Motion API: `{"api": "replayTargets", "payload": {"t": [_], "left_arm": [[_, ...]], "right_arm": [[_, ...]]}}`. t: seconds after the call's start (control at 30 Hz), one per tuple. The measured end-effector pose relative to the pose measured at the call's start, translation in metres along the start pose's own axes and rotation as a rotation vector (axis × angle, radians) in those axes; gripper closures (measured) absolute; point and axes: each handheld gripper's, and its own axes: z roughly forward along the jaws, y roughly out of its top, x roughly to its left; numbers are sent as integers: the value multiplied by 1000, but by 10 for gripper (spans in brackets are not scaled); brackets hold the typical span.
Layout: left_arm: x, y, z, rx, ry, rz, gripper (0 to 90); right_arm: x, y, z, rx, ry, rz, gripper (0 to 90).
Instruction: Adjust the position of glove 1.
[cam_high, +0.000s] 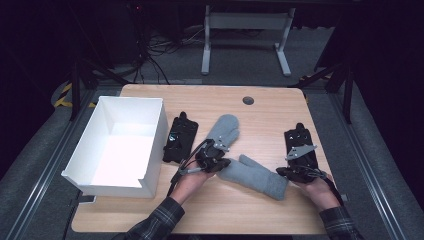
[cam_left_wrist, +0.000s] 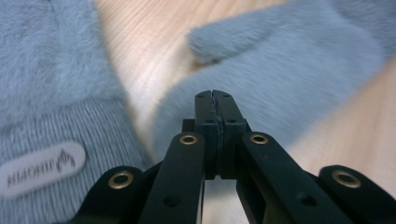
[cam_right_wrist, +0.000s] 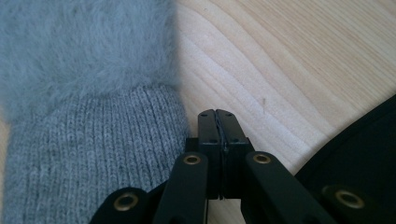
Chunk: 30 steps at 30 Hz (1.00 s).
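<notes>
Two grey mittens (cam_high: 252, 172) on table (cam_high: 270, 107); both hand-held grippers (cam_high: 212, 159) closed, seemingly empty.

Two grey fleecy mittens lie flat on the wooden counter (cam_high: 265, 107). Upper mitten (cam_high: 224, 128): rounded tip pointing away, ribbed cuff bearing a pale oval label. Lower mitten (cam_high: 255, 175): lying crosswise, thumb up, ribbed knit cuff toward the right. They lie just beside each other.

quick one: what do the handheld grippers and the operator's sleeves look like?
Both grippers, left and right, are black, with two flat black jaws on linkage arms studded with brass-coloured rivets. Each carries a grey three-cornered plate on top. A black cable loops from the left one. The person's sleeves are dark plaid.
</notes>
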Motion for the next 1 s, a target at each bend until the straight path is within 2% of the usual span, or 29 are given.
{"api": "replayTargets", "payload": {"t": [0.1,0.17,0.23,0.3,0.43,0.6,0.67,0.8,0.83,1.0], "left_arm": [[-8,-3,-8,0,-14,14,900],[-17,-9,-10,18,-33,31,899],[-26,-16,-5,61,-50,48,900],[-29,-18,2,79,-48,49,900],[-28,-13,15,97,-55,50,900],[-27,-7,23,93,-50,53,900],[-25,-3,27,87,-50,53,899],[-25,-3,30,89,-54,55,899],[-25,-3,31,89,-55,52,899],[-24,-3,30,76,-53,52,899]], "right_arm": [[2,-1,-1,2,3,-2,900],[3,-2,-1,2,8,-5,900],[4,-3,-3,2,8,-6,900],[5,-4,-4,0,9,-1,900],[8,-7,-4,2,23,-8,900],[10,-8,-5,6,39,-12,900],[13,-8,-4,10,57,-31,900],[17,-9,-4,4,90,-43,900],[21,-9,-4,4,112,-51,900],[31,-7,-2,4,146,-76,900]]}}
